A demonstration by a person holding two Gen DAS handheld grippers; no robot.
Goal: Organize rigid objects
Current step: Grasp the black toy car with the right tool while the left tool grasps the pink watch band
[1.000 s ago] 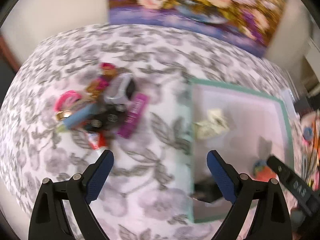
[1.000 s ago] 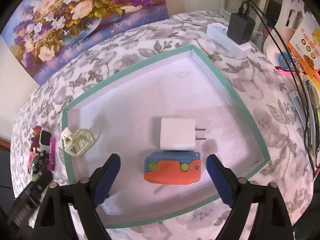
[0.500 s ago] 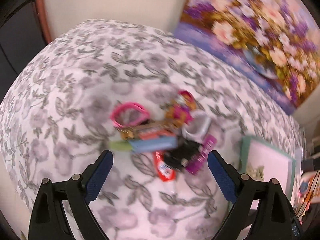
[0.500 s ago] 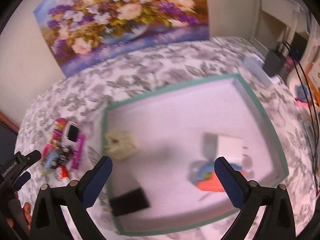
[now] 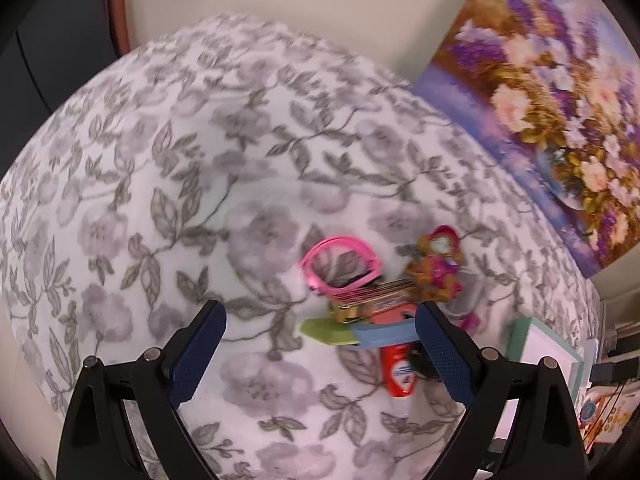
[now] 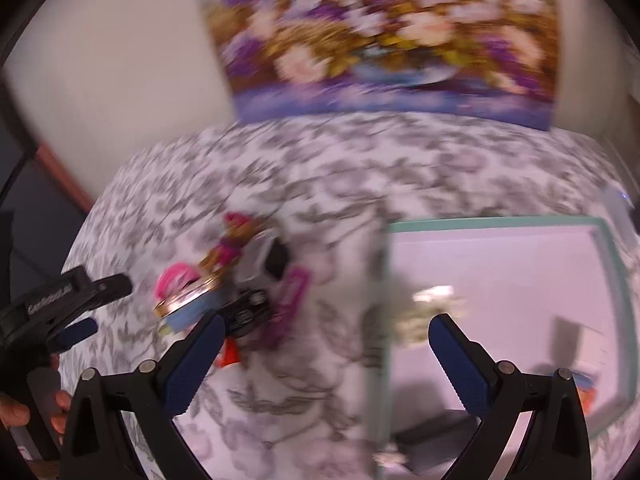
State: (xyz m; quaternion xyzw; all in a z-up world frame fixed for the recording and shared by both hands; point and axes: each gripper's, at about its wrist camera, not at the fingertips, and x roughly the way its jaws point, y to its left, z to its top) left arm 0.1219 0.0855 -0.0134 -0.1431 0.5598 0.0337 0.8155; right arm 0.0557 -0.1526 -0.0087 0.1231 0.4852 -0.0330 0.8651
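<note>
A pile of small rigid objects lies on the flowered cloth: a pink ring [image 5: 340,264], a doll figure [image 5: 436,264], a gold harmonica [image 5: 372,298], a blue and green tool [image 5: 360,334] and a red tube [image 5: 398,372]. My left gripper [image 5: 320,320] hangs open just in front of this pile with nothing between its fingers. The right wrist view is blurred; there the pile [image 6: 240,280] lies left of the teal-rimmed box [image 6: 500,220]. My right gripper [image 6: 326,324] stands wide open and empty over the cloth, its right finger above the box's left rim. The left gripper [image 6: 100,306] shows at the left.
Inside the box lie a cream object [image 6: 432,300], a black block [image 6: 436,432] and an orange item [image 6: 586,392]. A flower painting [image 5: 560,120] leans on the wall behind. A hand [image 6: 16,412] holds the left gripper's grip. The box corner [image 5: 540,344] sits right of the pile.
Both grippers have swung left. The left one went from the box's edge to the pile. The right one left the box's middle for its left rim, and the pile now shows larger.
</note>
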